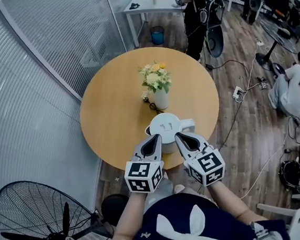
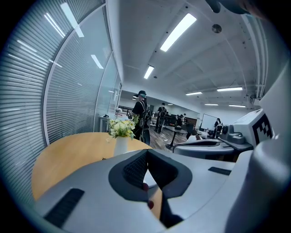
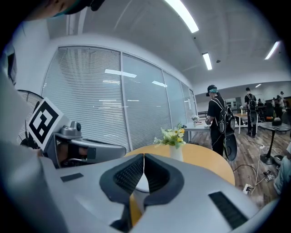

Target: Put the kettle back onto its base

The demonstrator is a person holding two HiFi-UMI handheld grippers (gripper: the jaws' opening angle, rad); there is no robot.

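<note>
The jaws of my left gripper (image 1: pixel 156 139) are pressed together at the tips with nothing caught between them. They sit at lower centre of the head view, just beside the left flank of the kettle (image 1: pixel 164 127). The kettle stands upright near the closest rim of the round tabletop (image 1: pixel 112 110), lid on, its handle (image 1: pixel 188 124) sticking out to the right. I cannot tell whether its base is under it or not. Right of that, my right gripper (image 1: pixel 179 136) is likewise fully closed and empty, its tips near the handle side. As I judge it, the risk lies in that closed state. Neither gripper has any hold, so a push from shut tips would only shove the kettle, either off the near edge or back into the vase of flowers (image 1: pixel 158 92) and the dark cord (image 1: pixel 153 107) just behind it. I'd want the jaws open before going in for the handle.
</note>
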